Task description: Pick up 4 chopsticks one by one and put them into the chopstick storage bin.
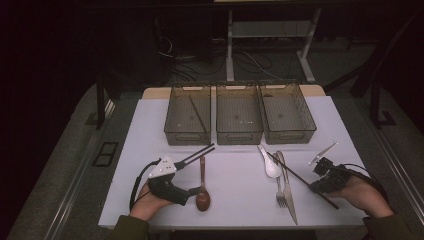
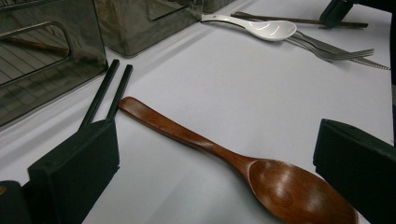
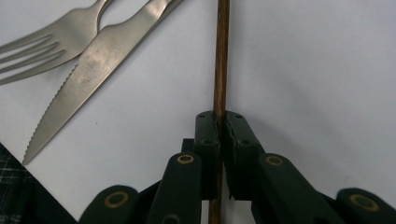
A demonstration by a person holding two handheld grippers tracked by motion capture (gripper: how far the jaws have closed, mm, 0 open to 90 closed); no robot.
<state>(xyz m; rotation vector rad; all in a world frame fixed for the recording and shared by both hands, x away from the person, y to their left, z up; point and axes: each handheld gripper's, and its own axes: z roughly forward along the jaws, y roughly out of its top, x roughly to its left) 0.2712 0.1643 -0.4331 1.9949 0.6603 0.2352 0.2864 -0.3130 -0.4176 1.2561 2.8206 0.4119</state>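
Chopstick (image 3: 221, 56), brown wood, lies flat on the white worktop (image 1: 235, 185) and is clamped between the jaws of my right hand-held gripper (image 3: 220, 116), which are pressed together on it partway along its length. In the high view the chopstick (image 1: 300, 179) runs diagonally, its far end just beside the white spoon (image 1: 270, 164) and its near end past my right hand-held gripper (image 1: 320, 186). Knife (image 3: 88, 70) and fork (image 3: 42, 46) lie side by side, touching, just left of the chopstick.

My left hand-held gripper (image 1: 192, 191) rests on the worktop well to the left of the chopstick, jaws spread apart on either side of the bowl of a brown wooden spoon (image 2: 224, 158), not clamped on it. Two black chopsticks (image 2: 109, 91) lie together beyond the spoon's handle end.

Three mesh bins stand in a row beyond the chopstick; the left bin (image 1: 175, 120) holds another brown chopstick (image 1: 198, 114).
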